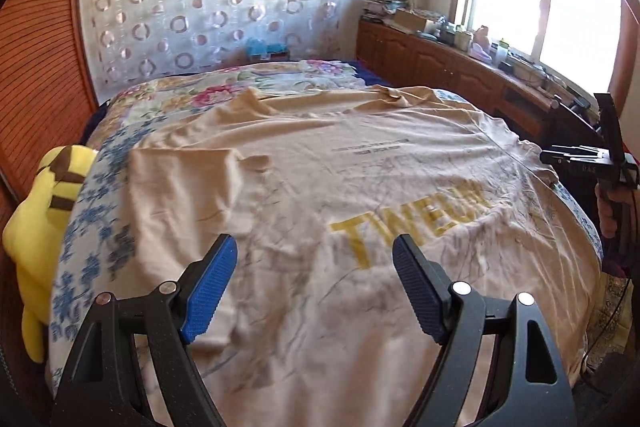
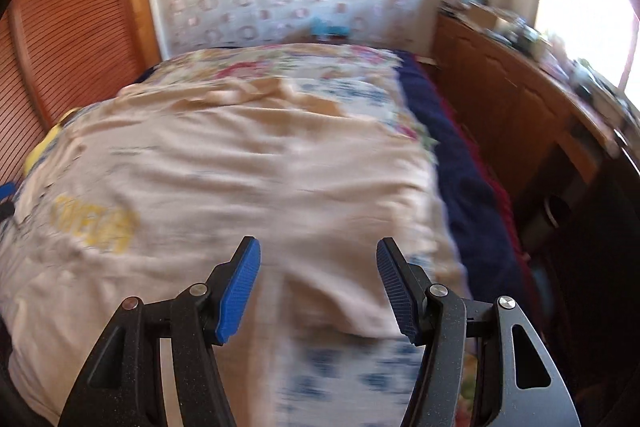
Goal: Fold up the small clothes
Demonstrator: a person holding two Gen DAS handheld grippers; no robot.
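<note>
One beige T-shirt [image 1: 320,187], one yellow plush toy [image 1: 44,227], two tongs [image 1: 314,291].

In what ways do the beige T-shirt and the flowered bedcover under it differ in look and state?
The beige T-shirt is plain, with yellow letters and a line of small dark print; the flowered bedcover carries blue and pink flowers all over. The T-shirt lies on top, wrinkled, with one sleeve folded inward; the bedcover lies beneath and shows only around the T-shirt's edges. Both are spread over the bed, and neither is held by a gripper.
</note>
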